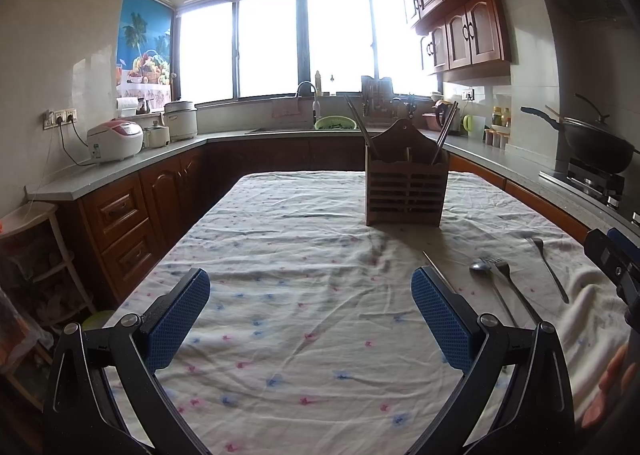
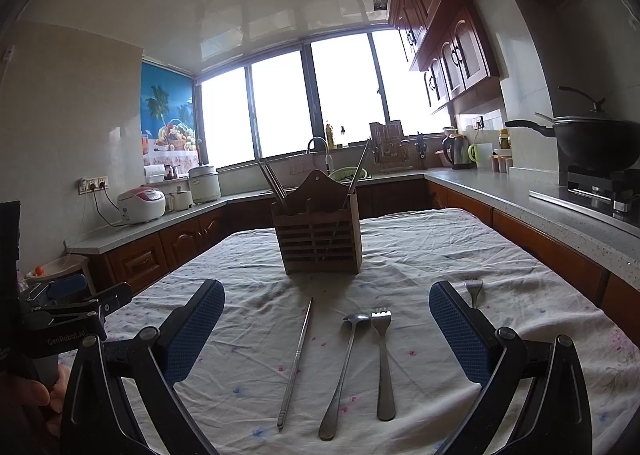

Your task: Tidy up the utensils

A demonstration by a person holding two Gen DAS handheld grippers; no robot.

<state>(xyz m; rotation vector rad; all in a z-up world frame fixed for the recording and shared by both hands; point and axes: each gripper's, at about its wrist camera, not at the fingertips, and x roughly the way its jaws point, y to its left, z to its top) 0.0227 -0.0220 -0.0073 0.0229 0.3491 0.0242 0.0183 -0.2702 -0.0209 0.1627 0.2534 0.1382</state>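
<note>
Both grippers hovered low over the floral tablecloth (image 2: 420,247), and nothing was in either one: the left gripper (image 1: 310,311) had its blue pads spread wide over bare cloth, and the right gripper (image 2: 327,329) was just as wide, framing the cutlery. Between its fingers lay a chopstick (image 2: 295,365), a spoon (image 2: 343,375) and a fork (image 2: 383,363) side by side; a second fork (image 2: 473,291) peeked out beside the right pad (mostly hidden). Beyond stood the wooden utensil holder (image 2: 318,239), with what looked like chopsticks leaning inside.
</note>
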